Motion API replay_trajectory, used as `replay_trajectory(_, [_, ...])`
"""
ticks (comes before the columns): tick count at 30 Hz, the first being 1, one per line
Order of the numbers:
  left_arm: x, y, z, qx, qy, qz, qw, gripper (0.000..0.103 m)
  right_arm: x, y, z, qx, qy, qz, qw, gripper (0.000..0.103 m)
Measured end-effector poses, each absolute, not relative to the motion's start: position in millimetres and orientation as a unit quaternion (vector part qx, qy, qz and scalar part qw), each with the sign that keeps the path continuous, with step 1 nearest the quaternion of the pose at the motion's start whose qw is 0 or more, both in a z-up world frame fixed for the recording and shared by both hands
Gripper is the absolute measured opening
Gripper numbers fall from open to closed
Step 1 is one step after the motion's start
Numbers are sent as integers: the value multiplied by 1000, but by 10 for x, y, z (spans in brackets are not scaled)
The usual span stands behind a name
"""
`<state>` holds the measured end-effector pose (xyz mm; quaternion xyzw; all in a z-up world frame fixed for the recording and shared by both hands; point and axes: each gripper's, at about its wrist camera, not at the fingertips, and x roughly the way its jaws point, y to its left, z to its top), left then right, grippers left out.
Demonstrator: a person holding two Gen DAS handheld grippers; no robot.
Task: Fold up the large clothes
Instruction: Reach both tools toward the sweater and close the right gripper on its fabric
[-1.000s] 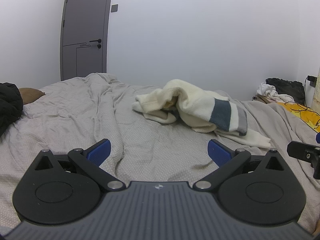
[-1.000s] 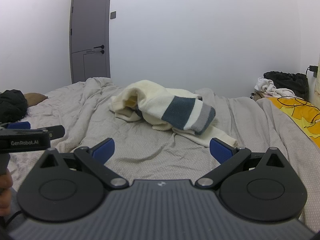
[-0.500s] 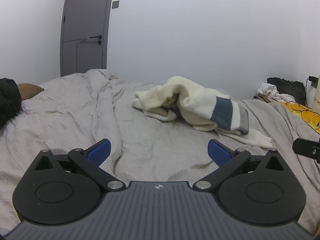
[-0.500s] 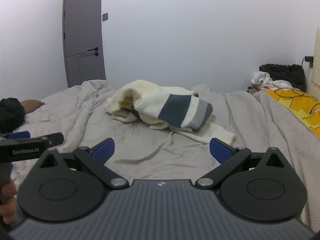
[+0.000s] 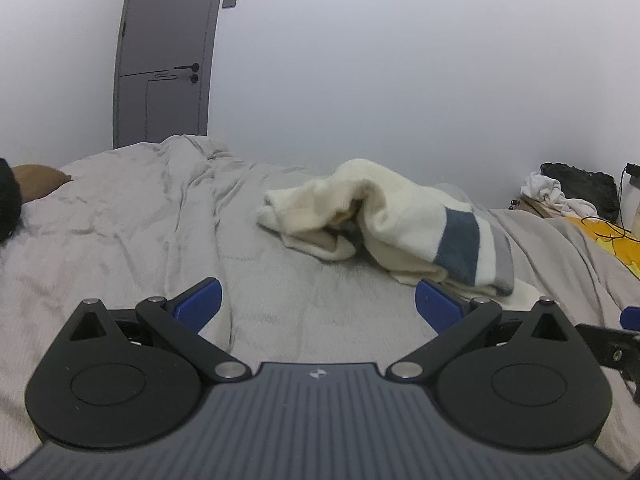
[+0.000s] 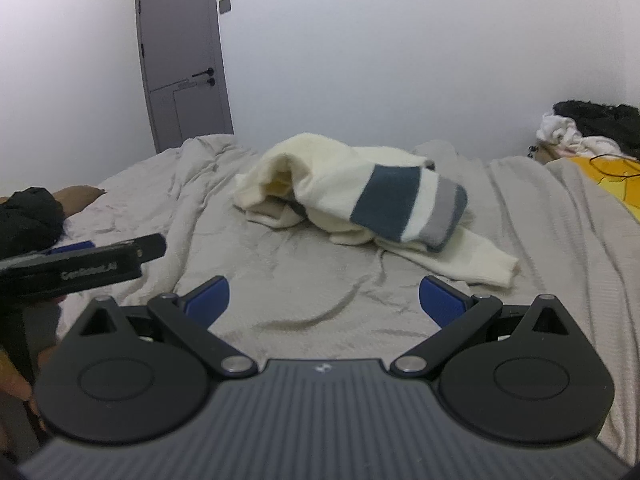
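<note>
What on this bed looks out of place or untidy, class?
The cream sweater lies crumpled in a heap on the grey bedspread, one sleeve trailing out at the right. Both grippers, left and right, are open and not touching it.

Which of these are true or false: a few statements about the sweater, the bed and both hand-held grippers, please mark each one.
1. The cream sweater lies crumpled on the grey bedspread. True.
2. The left hand-held gripper is shut on the sweater. False: its jaws are wide open with only bedspread between them.
3. The right hand-held gripper is open and holds nothing. True.
4. The sweater has red stripes. False: the bands are dark blue and grey.
5. The grey door stands open. False: it is closed.
6. One sleeve trails toward the right hand-held gripper. True.
</note>
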<state>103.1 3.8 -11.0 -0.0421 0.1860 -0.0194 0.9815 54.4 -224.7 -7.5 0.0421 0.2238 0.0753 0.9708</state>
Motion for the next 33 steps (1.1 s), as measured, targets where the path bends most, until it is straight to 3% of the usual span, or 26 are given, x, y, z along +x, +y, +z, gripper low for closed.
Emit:
replay_trajectory(12, [2019,249,-24,-9,168,-10,986,103,1505,-2170,-124,101,264,85,956,103])
replay_trajectory(24, [2499,714,-474,-62,208,-1,976,103,2596,-1872,-486,193,273,134,933,101])
replay_trajectory(33, [2714,813,-826,-79,251,5,965,103,3428,-1733,-654,327,254,145,899,100])
